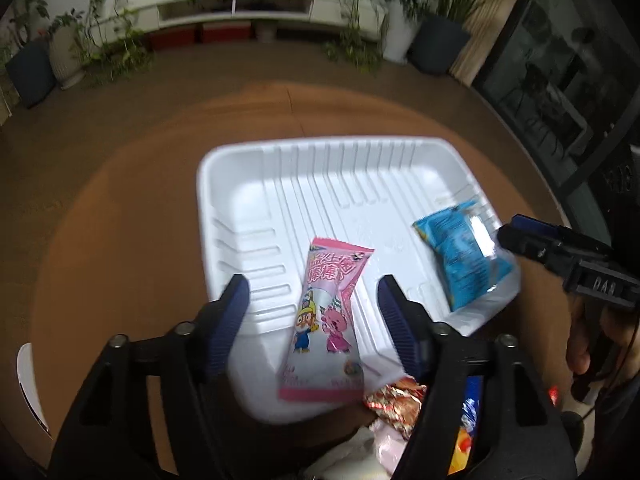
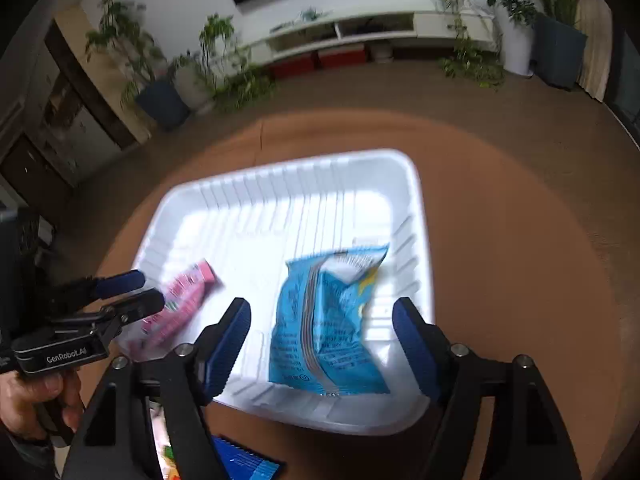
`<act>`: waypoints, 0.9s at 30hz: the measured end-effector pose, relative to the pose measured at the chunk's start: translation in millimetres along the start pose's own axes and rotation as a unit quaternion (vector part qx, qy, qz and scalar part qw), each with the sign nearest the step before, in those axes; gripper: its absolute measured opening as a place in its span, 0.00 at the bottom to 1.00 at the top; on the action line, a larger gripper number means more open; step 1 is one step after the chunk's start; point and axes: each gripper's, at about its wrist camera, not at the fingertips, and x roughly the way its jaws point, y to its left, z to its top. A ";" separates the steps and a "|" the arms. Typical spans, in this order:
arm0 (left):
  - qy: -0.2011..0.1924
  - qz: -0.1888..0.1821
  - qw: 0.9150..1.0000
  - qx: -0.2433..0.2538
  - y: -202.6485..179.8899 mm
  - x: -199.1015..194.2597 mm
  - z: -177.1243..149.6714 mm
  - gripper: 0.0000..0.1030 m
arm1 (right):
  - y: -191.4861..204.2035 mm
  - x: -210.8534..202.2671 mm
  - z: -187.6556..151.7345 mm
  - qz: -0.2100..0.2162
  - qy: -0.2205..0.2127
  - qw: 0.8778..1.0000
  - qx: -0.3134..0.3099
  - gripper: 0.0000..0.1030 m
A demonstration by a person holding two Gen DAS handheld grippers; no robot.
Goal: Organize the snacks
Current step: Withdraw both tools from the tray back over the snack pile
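Lying inside a white ribbed tray [image 1: 240, 184] on the round brown bench [image 1: 120, 240] are two snacks: a pink packet [image 1: 326, 320] toward the tray's near-left area and a blue packet [image 2: 332, 320] against its right wall. The left tool [image 1: 314, 300] stands with jaws apart, the pink packet between them, untouched by the pads. The right tool [image 2: 322, 328] likewise stands with jaws apart around the blue packet, gripping nothing. More wrapped snacks [image 1: 394, 404] lie off the tray's near edge.
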 end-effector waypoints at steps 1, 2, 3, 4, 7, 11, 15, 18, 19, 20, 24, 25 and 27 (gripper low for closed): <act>-0.016 0.001 1.000 0.000 1.9 -13.8 -2.7 0.76 | -2.8 -11.6 1.3 0.001 -0.012 1.000 0.004 0.78; -0.029 0.000 1.000 0.002 3.0 -24.3 -5.9 0.81 | -5.6 -21.8 1.7 0.002 -0.023 1.000 0.008 0.81; -0.048 -0.002 0.999 0.004 4.9 -39.3 -11.6 0.83 | -10.0 -34.7 1.3 0.005 -0.037 0.999 0.013 0.84; -0.058 -0.004 0.998 0.003 6.0 -48.1 -16.5 0.88 | -13.7 -48.8 -0.6 0.011 -0.052 0.998 0.018 0.86; -0.103 -0.023 0.994 0.004 8.6 -84.0 -44.7 1.00 | -26.9 -93.4 -19.1 0.024 -0.103 0.994 0.034 0.95; -0.155 -0.010 0.988 0.005 4.2 -123.1 -96.4 1.00 | -37.6 -134.9 -62.3 0.067 -0.132 0.987 0.056 1.00; -0.116 0.010 0.992 -0.054 8.5 -140.9 -150.0 1.00 | -34.7 -158.3 -119.8 0.112 -0.131 0.982 0.077 1.00; -0.121 0.000 0.989 -0.086 10.9 -149.7 -193.1 1.00 | -23.0 -166.3 -161.5 0.121 -0.125 0.981 0.083 1.00; -0.111 -0.003 0.989 -0.095 10.3 -148.0 -206.8 1.00 | -17.7 -168.8 -175.3 0.125 -0.126 0.980 0.087 1.00; -0.105 -0.001 0.989 -0.100 9.1 -146.9 -216.1 1.00 | -13.7 -170.6 -188.0 0.128 -0.125 0.980 0.091 0.99; -0.075 0.015 0.993 -0.091 -0.2 -129.9 -242.7 0.99 | 8.0 -171.5 -236.4 0.103 -0.113 0.983 0.106 0.89; -0.069 0.016 0.993 -0.089 -2.2 -126.4 -246.6 0.99 | 13.4 -171.2 -244.3 0.092 -0.112 0.984 0.102 0.86; -0.066 0.021 0.994 -0.083 -6.7 -123.3 -249.2 0.99 | 26.4 -169.3 -259.4 0.076 -0.107 0.988 0.085 0.79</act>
